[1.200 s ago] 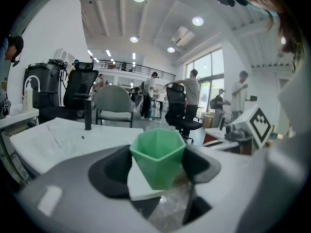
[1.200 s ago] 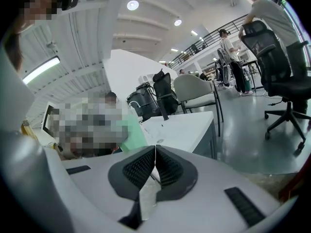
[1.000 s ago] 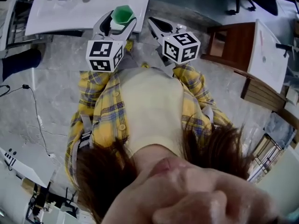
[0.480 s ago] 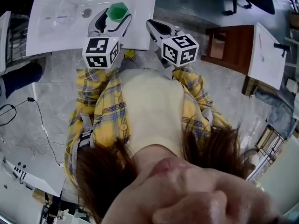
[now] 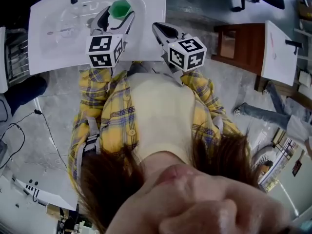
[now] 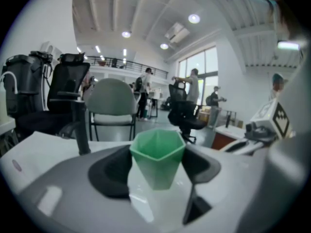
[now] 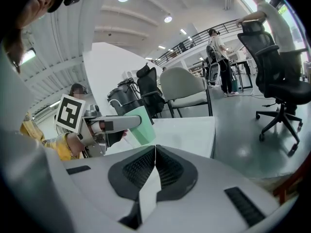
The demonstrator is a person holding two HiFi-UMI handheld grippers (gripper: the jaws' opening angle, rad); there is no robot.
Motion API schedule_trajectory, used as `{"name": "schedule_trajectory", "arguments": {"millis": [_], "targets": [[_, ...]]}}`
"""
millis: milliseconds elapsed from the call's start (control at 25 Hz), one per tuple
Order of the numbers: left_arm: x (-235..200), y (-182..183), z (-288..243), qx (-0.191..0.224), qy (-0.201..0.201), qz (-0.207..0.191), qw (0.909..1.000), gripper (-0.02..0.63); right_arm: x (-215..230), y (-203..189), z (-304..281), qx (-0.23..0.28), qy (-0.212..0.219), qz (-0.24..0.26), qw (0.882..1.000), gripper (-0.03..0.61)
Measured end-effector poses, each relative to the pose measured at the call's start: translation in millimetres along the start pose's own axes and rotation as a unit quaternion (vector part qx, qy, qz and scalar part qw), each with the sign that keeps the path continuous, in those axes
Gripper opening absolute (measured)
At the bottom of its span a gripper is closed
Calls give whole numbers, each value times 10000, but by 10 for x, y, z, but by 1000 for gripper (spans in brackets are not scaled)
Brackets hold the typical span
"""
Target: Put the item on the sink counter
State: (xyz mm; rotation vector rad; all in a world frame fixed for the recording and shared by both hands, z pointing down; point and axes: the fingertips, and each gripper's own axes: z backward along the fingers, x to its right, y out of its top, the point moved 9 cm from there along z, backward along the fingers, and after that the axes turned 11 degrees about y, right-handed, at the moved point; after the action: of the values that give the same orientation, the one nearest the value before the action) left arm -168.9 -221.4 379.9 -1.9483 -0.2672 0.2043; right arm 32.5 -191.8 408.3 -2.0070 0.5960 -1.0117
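so the green faceted cup is sitting upright, clamped between the jaws of the left gripper, held over the white sink counter, and the right gripper is pinched closed on nothing at that counter's right edge.

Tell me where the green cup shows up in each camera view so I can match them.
Head view: green cup at the top, left of centre, in the left gripper.
Left gripper view: green cup dead centre, clamped between the jaws.
Right gripper view: green cup left of centre, in the left gripper's jaws.
Shared landmark: the white sink counter beneath it in all three.
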Motion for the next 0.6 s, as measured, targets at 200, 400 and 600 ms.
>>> {"name": "schedule_trajectory", "arguments": {"millis": [200,400,600], "targets": [[-193,11,-211,-6,21,-105,9999,319,-4,5,-125,-84,-158,-38,9998,15],[-338,29,-446,-51,-25,-166,9998,319,-15,-2,-218,-166,-279,-104,9994,15],[-397,21,-646,-94,-71,-260,9996,319,-3,-13,-262,-203,-411,-180,9988,15]]}}
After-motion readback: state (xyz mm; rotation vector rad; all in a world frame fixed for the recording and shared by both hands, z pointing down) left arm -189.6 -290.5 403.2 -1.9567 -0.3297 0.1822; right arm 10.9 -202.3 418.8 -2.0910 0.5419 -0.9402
